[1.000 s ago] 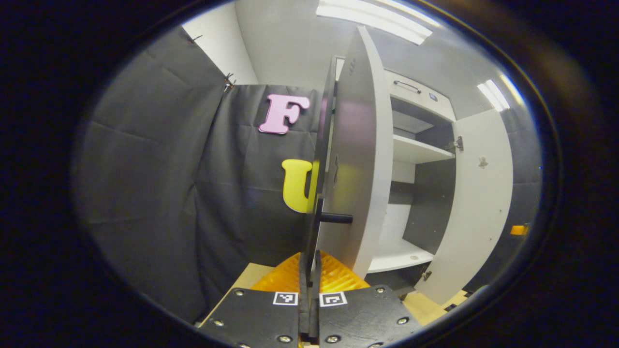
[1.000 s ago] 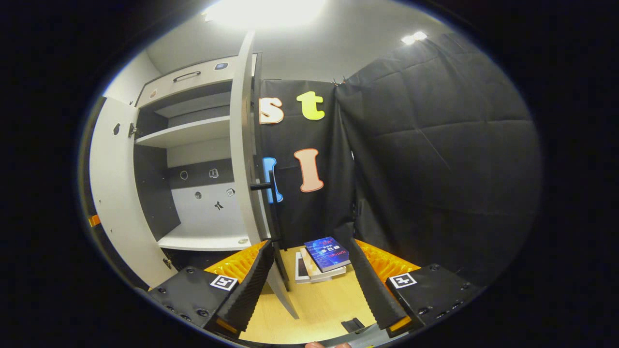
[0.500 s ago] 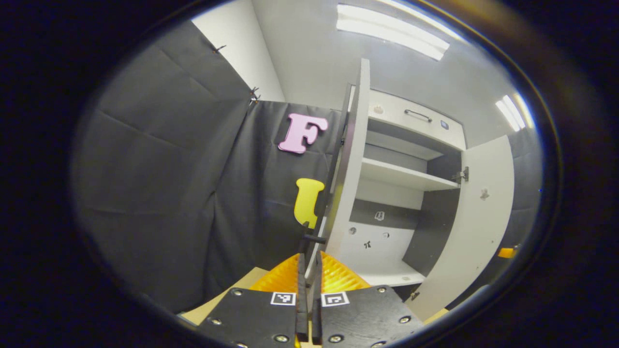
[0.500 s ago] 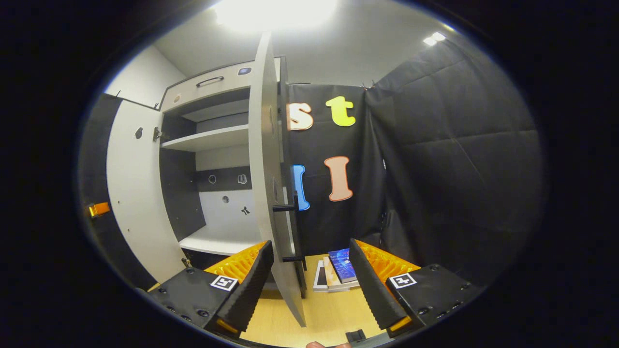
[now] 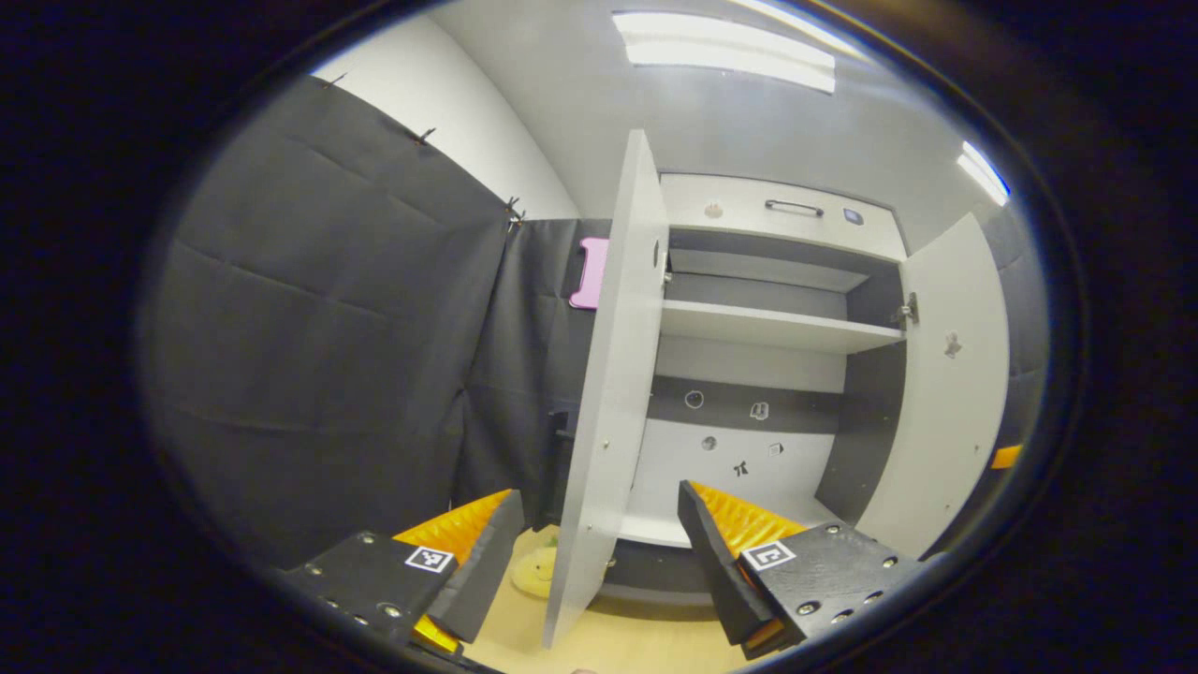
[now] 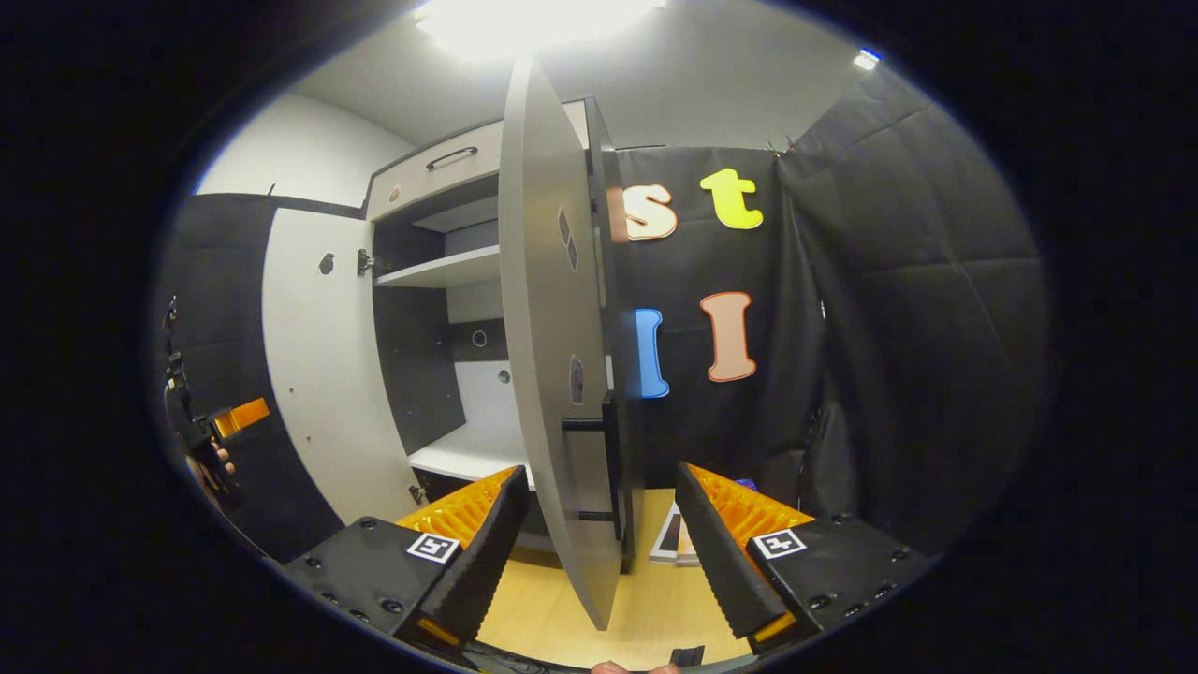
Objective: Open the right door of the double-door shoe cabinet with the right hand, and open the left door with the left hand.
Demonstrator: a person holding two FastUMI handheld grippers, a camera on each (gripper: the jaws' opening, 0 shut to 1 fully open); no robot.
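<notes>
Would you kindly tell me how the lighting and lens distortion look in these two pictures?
Left gripper view: ceiling light strips bright but readable, left door bowed by the fisheye, shelves evenly lit. Right gripper view: ceiling lamp blown out to white glare, right door strongly curved, its face in shade.

Wood floor (image 6: 552, 599): shoe cabinet (image 5: 767, 281) standing, books (image 6: 679, 543) stacked beside it.
</notes>
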